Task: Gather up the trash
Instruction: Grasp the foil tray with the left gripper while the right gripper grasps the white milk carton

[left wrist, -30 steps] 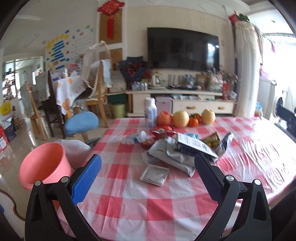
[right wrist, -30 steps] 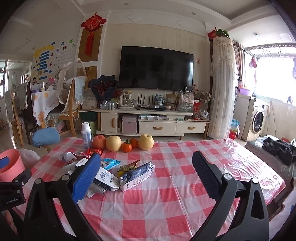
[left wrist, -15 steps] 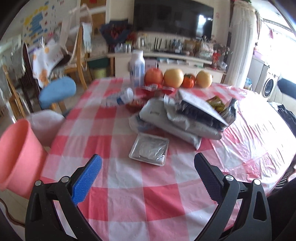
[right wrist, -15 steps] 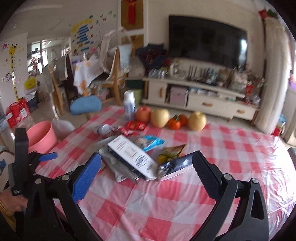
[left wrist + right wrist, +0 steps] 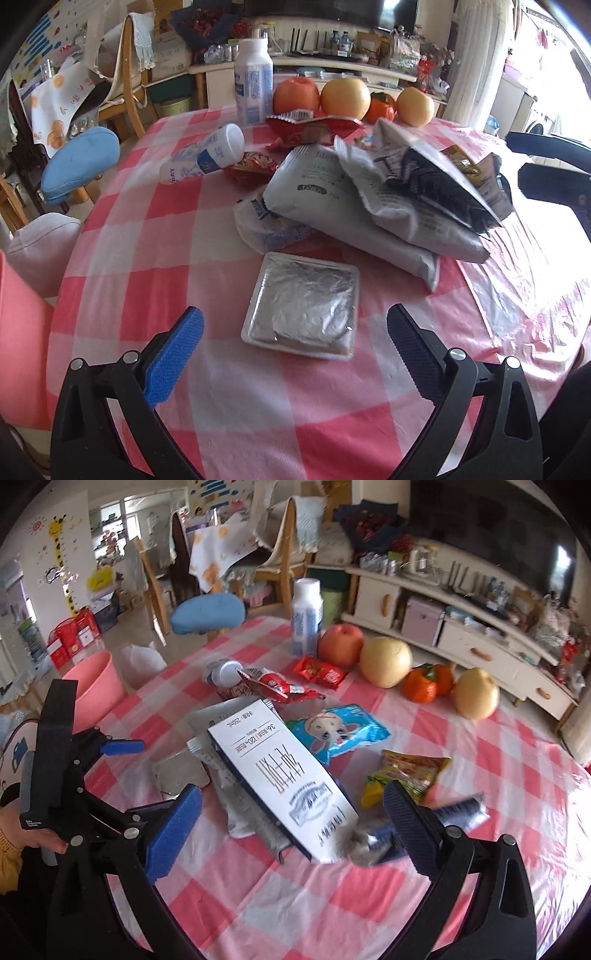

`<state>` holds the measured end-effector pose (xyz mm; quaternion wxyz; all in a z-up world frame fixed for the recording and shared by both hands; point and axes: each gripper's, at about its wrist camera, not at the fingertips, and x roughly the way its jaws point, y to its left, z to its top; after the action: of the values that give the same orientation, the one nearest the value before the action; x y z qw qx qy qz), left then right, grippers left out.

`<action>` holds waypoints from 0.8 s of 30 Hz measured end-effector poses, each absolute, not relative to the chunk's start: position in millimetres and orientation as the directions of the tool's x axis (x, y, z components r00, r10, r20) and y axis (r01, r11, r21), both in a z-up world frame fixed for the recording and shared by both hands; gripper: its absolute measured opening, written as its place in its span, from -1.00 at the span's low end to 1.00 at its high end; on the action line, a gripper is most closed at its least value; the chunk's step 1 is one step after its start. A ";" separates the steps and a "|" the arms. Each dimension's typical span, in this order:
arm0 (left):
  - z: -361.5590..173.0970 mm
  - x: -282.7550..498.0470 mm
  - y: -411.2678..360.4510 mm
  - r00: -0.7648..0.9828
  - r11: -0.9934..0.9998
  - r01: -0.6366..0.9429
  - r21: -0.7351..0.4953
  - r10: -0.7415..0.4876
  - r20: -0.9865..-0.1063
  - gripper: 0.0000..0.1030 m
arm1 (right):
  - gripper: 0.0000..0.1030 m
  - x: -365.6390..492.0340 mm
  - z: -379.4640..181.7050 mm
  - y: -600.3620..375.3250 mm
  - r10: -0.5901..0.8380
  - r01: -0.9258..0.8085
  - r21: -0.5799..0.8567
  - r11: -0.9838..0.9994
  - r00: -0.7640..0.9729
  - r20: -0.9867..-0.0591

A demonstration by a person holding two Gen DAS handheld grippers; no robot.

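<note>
A pile of trash lies on the red-checked table (image 5: 147,295). A foil-lidded white tray (image 5: 304,304) lies nearest, just ahead of my open, empty left gripper (image 5: 295,345). Behind it are grey bags (image 5: 332,206), a tipped small bottle (image 5: 207,155) and red wrappers (image 5: 310,129). My right gripper (image 5: 291,821) is open and empty over a white and dark blue carton (image 5: 284,775). A blue wrapper (image 5: 340,731) and a yellow-green wrapper (image 5: 406,771) lie beside the carton. The left gripper also shows in the right wrist view (image 5: 122,746).
A pink bucket (image 5: 94,686) stands on the floor off the table's left edge. An upright white bottle (image 5: 254,83) and several fruits (image 5: 345,98) stand at the far side. A blue stool (image 5: 207,613) and wooden chairs stand beyond the table.
Both grippers have moved forward and tilted down toward the table. The tray and the carton now look larger and closer. Both stay open.
</note>
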<state>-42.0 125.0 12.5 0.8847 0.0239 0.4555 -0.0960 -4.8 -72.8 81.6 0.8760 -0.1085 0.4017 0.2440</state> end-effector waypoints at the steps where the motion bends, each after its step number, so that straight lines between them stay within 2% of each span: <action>1: 10.7 -39.1 125.2 0.559 0.980 0.192 -0.044 -0.146 -0.816 0.90 | 0.87 -0.8 77.8 -70.8 0.341 -0.524 0.004 0.852 0.548 -0.764; 5: 3.4 -27.7 123.3 0.541 0.979 0.201 -0.024 -0.132 -0.831 0.89 | 0.85 18.1 63.2 -65.8 0.343 -0.549 0.010 0.836 0.508 -0.790; 8: 1.4 -24.8 123.8 0.545 0.979 0.201 -0.009 -0.119 -0.830 0.81 | 0.85 30.1 55.8 -62.3 0.356 -0.566 0.025 0.824 0.482 -0.801; 10: 3.7 -23.0 124.9 0.556 0.981 0.196 -0.009 -0.119 -0.823 0.58 | 0.85 36.6 50.1 -57.6 0.368 -0.585 0.038 0.810 0.457 -0.810; 11: 4.6 -22.9 125.6 0.559 0.982 0.190 -0.010 -0.116 -0.821 0.54 | 0.83 38.5 47.4 -54.8 0.370 -0.595 0.039 0.803 0.446 -0.815; 14: 6.2 -22.5 127.7 0.568 0.985 0.175 -0.013 -0.111 -0.815 0.43 | 0.59 44.8 36.6 -46.0 0.370 -0.620 0.045 0.783 0.407 -0.835; 16: 7.7 -22.2 128.8 0.574 0.986 0.167 -0.015 -0.110 -0.811 0.26 | 0.56 46.2 34.6 -44.4 0.380 -0.626 0.060 0.778 0.393 -0.837; 24: 7.3 -20.8 134.6 0.580 0.988 0.142 -0.059 -0.132 -0.804 0.25 | 0.06 38.7 39.5 -40.7 0.375 -0.613 0.076 0.787 0.376 -0.848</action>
<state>-20.8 134.6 7.3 0.8889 0.0060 0.4516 -0.0771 38.7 -40.7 39.5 0.8197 -0.1264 0.4705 0.3012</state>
